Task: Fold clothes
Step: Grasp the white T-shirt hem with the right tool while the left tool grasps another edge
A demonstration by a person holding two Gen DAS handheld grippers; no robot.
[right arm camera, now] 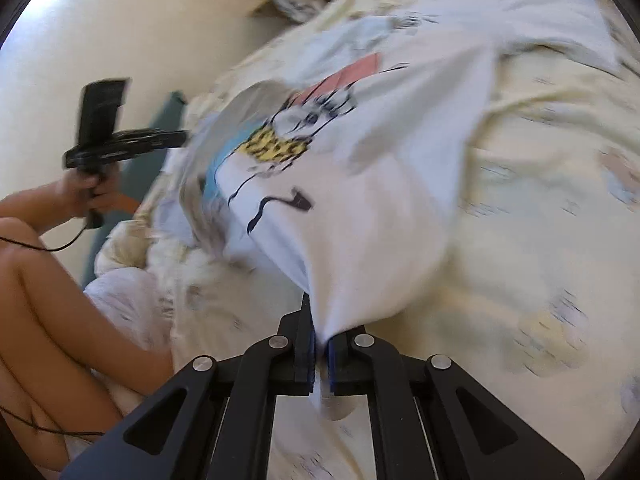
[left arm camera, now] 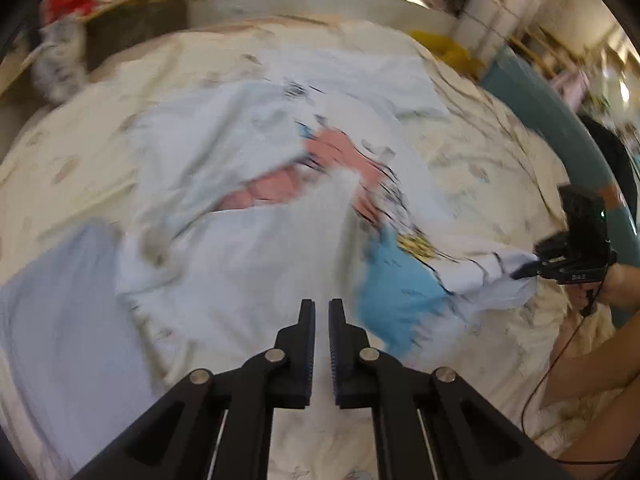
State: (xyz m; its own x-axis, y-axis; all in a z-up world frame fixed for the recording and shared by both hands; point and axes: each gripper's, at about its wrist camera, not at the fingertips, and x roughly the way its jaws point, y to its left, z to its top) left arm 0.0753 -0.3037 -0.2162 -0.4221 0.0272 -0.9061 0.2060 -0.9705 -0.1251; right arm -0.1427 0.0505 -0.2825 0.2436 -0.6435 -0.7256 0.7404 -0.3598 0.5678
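A white T-shirt [left arm camera: 248, 240] with a pink, blue and yellow cartoon print lies crumpled on the bed. It also shows in the right wrist view [right arm camera: 360, 168], pulled taut. My right gripper [right arm camera: 320, 336] is shut on a corner of the shirt; it shows from the side in the left wrist view [left arm camera: 524, 270] at the right. My left gripper [left arm camera: 322, 308] hovers over the shirt's near part, its jaws a narrow gap apart with nothing between them. It appears in the right wrist view [right arm camera: 182, 134] beside the shirt's far edge. Both views are blurred.
The bed has a cream patterned cover [left arm camera: 72, 152]. A light blue cloth [left arm camera: 52, 320] lies at the near left. A teal bed rail [left arm camera: 560, 128] runs along the right. Red and grey clutter [left arm camera: 64, 4] sits beyond the bed. The person's legs [right arm camera: 52, 300] are beside the bed.
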